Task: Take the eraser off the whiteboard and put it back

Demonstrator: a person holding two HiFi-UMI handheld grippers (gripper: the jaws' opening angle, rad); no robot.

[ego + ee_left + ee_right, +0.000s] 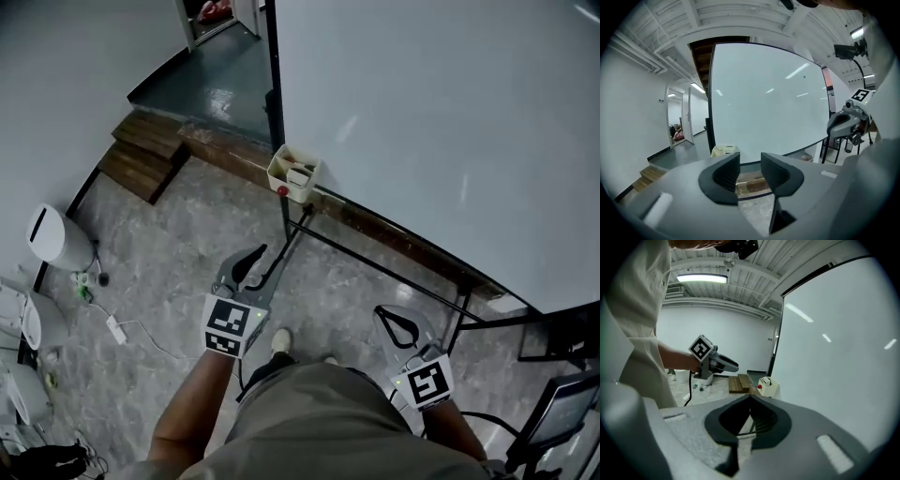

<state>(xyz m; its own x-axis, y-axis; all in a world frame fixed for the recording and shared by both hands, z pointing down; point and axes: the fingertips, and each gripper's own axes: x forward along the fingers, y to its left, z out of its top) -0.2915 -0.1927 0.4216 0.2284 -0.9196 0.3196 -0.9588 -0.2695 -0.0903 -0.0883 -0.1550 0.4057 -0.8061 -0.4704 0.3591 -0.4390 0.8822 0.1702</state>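
The big whiteboard (441,122) stands on a black frame ahead of me and fills much of the left gripper view (764,98). A cream box (295,173) hangs at its lower left corner with small items inside and a red knob beside it. I cannot make out an eraser on the board's face. My left gripper (251,261) is held low over the floor, short of the board, its jaws open with nothing between them (750,164). My right gripper (389,317) is also low, to the right, shut and empty (750,401). Each gripper shows in the other's view.
Wooden steps (141,155) lie left of the board by a doorway. A white bin (52,234) and a power strip with its cable (117,328) sit on the marble floor at the left. The board's black stand legs (375,267) run across the floor ahead. Dark equipment (562,412) stands at the far right.
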